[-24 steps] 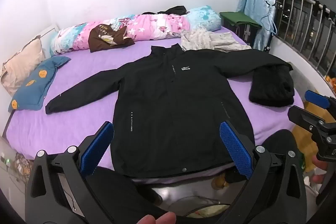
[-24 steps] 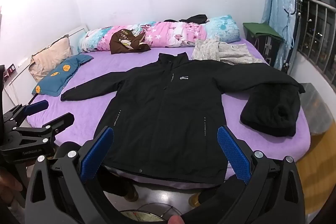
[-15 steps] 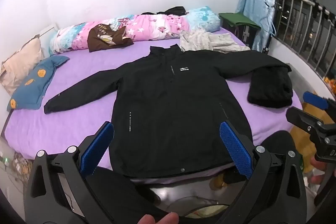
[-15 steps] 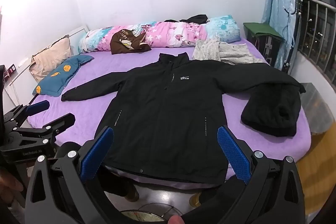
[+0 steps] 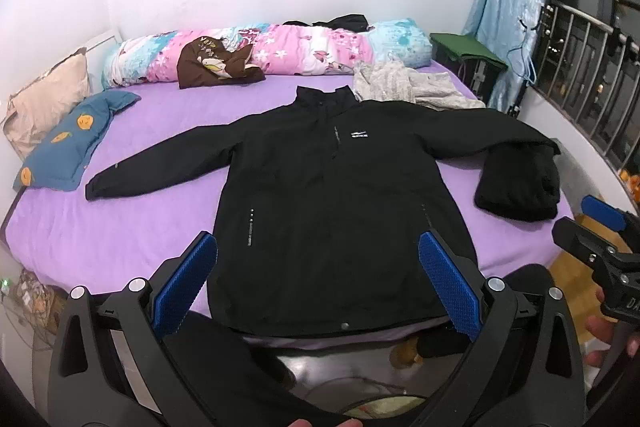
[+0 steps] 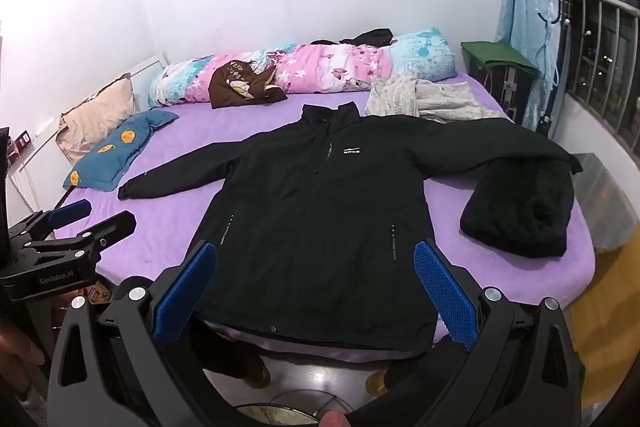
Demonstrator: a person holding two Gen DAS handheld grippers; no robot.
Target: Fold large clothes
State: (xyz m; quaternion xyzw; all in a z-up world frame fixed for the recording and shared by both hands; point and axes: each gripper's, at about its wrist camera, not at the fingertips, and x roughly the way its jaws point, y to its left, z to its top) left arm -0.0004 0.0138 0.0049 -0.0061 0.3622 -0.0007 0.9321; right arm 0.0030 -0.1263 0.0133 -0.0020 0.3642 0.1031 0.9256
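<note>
Left wrist view: almost nothing has changed over the last moment; the view has only crept a little nearer the bed, so the fold has not started. The black jacket lies flat, front up, sleeves spread, its hem at the near edge. The left tongs hang apart and empty above the hem. The right tongs are cut off at the frame edge (their gap can't be read here).

Right wrist view: the right tongs are also apart, holding nothing. The far sleeve's cuff runs into a black bundle, and where one ends is hard to make out.
</note>
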